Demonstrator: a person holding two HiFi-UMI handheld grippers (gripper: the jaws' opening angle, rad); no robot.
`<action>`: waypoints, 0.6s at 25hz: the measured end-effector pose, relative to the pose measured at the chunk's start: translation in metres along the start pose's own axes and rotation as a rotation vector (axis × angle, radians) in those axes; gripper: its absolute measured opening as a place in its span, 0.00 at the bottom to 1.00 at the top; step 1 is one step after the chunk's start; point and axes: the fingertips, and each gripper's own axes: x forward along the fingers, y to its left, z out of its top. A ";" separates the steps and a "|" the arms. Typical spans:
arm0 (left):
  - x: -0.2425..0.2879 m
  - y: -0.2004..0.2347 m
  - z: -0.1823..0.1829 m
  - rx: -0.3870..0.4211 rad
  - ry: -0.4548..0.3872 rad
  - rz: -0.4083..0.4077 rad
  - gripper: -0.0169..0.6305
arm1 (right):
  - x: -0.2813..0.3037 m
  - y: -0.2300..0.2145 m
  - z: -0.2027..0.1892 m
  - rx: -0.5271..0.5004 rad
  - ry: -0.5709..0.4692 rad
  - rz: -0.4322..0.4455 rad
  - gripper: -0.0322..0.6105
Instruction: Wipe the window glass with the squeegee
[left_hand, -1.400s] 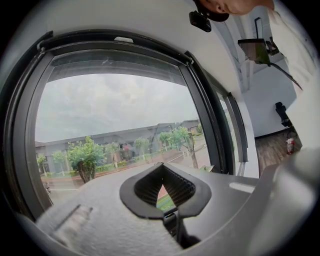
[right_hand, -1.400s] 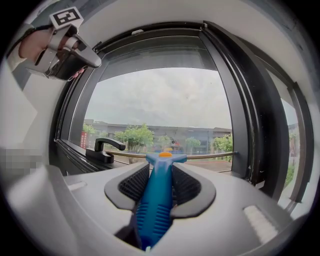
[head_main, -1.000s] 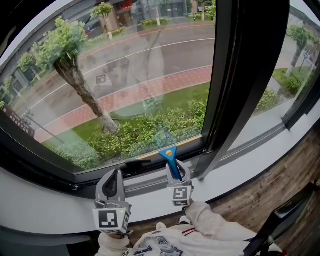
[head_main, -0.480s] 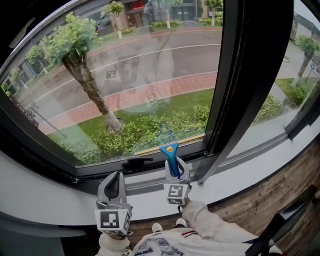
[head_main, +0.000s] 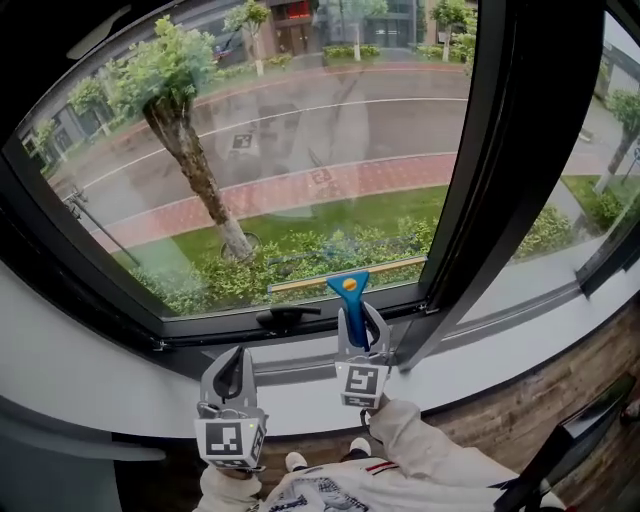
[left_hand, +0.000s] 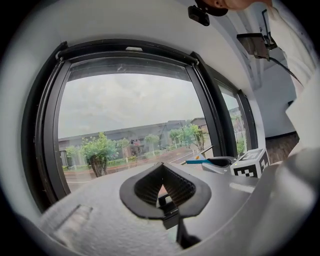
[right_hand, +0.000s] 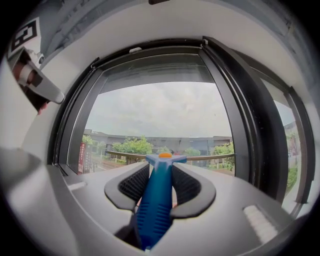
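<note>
The right gripper (head_main: 356, 325) is clamping the squeegee (head_main: 347, 290) at lower centre, readying a stroke — the left gripper (head_main: 232, 372) is idling, pinched empty. Next, the blade likely needs pressing flush on the window glass (head_main: 300, 150).

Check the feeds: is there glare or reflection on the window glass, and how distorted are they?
Head view: no harsh glare, only faint marker reflections ghosting on the window glass; fisheye bows the window frame. Left gripper view: bright overcast sky, black vignetted corners, frame strongly curved. Right gripper view: squeegee sharp, even daylight, same curving.

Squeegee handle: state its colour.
The squeegee handle is blue, with an orange spot at its top; best seen in the right gripper view.
</note>
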 end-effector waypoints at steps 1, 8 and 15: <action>-0.003 0.004 -0.001 -0.001 -0.007 0.003 0.03 | -0.002 0.002 0.008 0.000 -0.006 -0.002 0.28; -0.032 0.057 -0.018 -0.006 -0.030 0.009 0.03 | -0.021 0.045 0.078 0.031 -0.066 -0.016 0.28; -0.071 0.142 -0.012 0.053 -0.117 0.008 0.03 | -0.034 0.126 0.134 0.013 -0.126 -0.043 0.28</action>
